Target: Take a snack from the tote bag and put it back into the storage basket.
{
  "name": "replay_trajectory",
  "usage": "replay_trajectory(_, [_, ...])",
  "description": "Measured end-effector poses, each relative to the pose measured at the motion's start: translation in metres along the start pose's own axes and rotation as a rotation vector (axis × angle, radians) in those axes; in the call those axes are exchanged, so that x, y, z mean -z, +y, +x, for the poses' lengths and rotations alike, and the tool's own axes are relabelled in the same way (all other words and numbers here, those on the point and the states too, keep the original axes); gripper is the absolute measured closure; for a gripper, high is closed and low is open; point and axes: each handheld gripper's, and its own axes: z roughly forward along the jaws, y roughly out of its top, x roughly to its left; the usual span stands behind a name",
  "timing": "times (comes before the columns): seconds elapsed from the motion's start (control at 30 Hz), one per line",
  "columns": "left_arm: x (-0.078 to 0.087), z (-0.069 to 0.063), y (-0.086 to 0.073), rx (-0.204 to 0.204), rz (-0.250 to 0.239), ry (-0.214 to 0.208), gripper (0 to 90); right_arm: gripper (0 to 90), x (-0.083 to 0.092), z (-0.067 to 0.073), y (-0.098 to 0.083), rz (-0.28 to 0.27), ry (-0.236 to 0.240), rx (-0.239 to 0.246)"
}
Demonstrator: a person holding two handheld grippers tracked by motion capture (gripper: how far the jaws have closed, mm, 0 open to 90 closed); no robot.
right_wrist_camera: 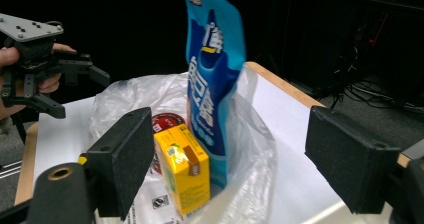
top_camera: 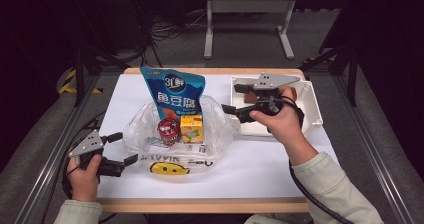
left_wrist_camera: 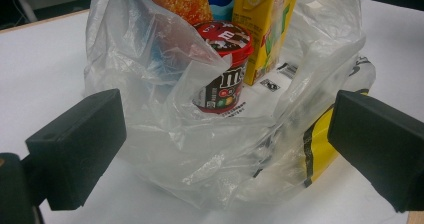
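A clear plastic bag [top_camera: 220,129] with a yellow smiley print lies open mid-table. Inside it stand a tall blue snack pouch [top_camera: 174,96], a red candy cup [top_camera: 168,130] and a yellow juice carton [top_camera: 191,129]. My left gripper [top_camera: 125,148] rests at the bag's near-left side, open, with the bag's crumpled wall [left_wrist_camera: 150,134] just ahead of its jaws and nothing pressed. My right gripper [top_camera: 231,99] hovers to the bag's right, over the white tray's left edge, open and empty. In the right gripper view the pouch [right_wrist_camera: 212,74] and carton [right_wrist_camera: 185,174] stand beyond its jaws.
A white tray [top_camera: 312,109] sits at the table's back right with a brown item [top_camera: 248,98] in it. A white sheet [top_camera: 260,169] covers the wooden table. Dark floor, cables and a metal stand lie beyond the far edge.
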Motion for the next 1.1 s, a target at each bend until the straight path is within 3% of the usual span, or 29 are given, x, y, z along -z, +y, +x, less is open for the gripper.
replay_trajectory(0.33, [0.001, 0.000, 0.000, 0.009, -0.006, -0.003, 2.6, 20.3, -0.027, 0.018, 0.006, -0.002, 0.044, 0.027])
replay_trajectory(0.77, [0.010, -0.004, -0.006, 0.010, -0.009, 0.021, 2.5, 21.0, -0.055, 0.019, 0.006, -0.036, 0.131, 0.047])
replay_trajectory(1.1, [0.015, -0.006, -0.010, 0.018, -0.016, 0.042, 2.2, 20.2, -0.068, 0.011, 0.004, -0.038, 0.057, 0.032])
